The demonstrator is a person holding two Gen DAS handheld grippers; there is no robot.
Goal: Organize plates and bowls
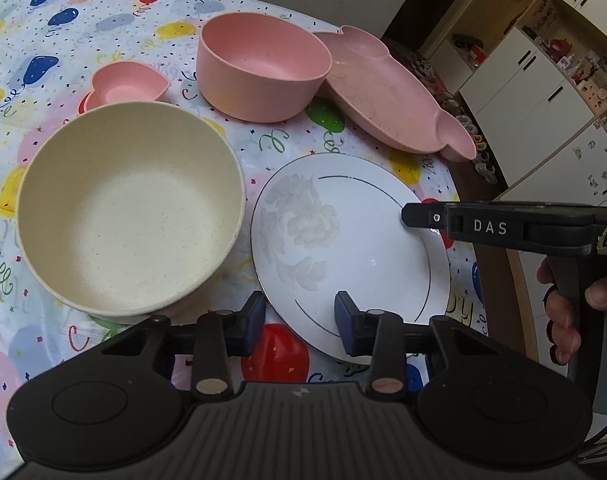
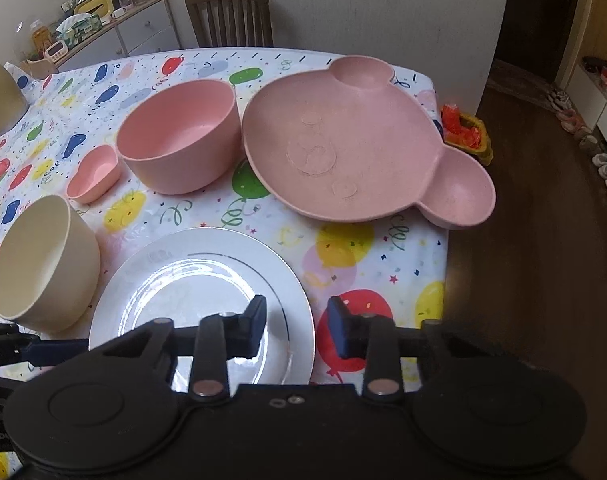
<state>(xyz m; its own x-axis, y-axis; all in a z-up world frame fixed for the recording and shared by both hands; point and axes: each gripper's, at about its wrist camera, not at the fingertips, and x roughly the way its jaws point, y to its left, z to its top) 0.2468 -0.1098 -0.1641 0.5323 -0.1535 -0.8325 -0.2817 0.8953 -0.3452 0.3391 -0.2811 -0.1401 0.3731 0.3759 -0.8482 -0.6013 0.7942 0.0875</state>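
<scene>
My left gripper [image 1: 299, 326] hangs over the near rim of the white plate [image 1: 355, 240]; its jaws straddle the edge, a gap still between them, clamped on nothing. My right gripper [image 2: 297, 330] sits at the plate's right rim, jaws likewise apart across the edge. The plate lies flat on the worktop [image 2: 383, 264], just beside the cream bowl [image 1: 131, 216]. Farther off stand the pink bowl [image 2: 179, 136], a small heart dish [image 2: 95, 174] and the bear plate [image 2: 359, 144], whose edge leans on the pink bowl.
</scene>
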